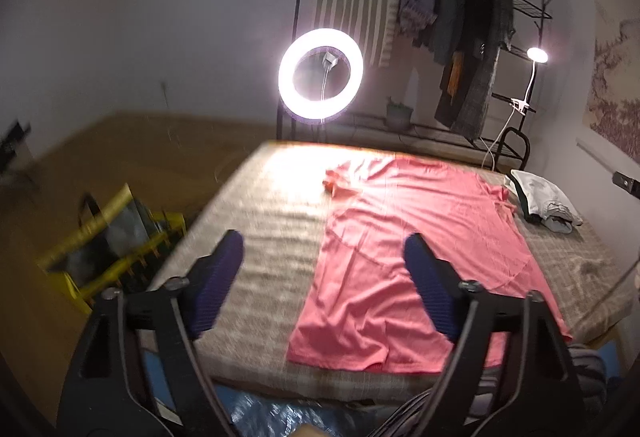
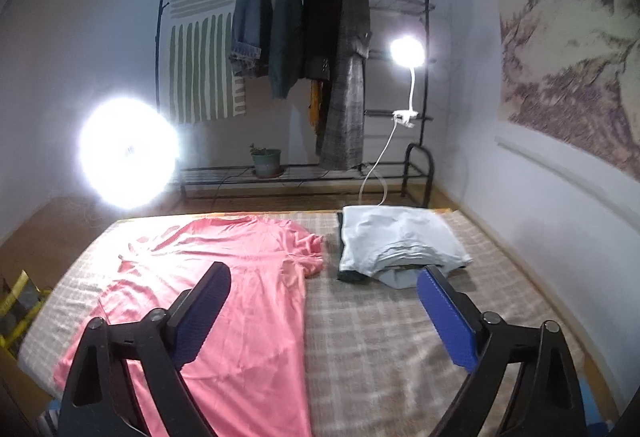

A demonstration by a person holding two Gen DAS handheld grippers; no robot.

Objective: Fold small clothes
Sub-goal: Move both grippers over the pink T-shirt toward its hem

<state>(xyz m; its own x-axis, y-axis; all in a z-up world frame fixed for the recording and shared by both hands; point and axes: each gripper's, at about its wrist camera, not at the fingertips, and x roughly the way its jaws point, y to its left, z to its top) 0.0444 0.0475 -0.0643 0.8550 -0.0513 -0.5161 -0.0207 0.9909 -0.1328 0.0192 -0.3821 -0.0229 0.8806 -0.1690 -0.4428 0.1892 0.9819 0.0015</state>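
Pink T-shirt [image 1: 404,257]: spread flat on the bed, lightly wrinkled, sleeves out. Folded pale garments [image 2: 400,241]: small stack just beside it

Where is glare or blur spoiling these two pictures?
Left wrist view: the ring light glares and whitens the far edge of the bed; the yellow bag on the floor is smeared by blur. Right wrist view: the ring light burns out to a white blob; the pink shirt stays readable.
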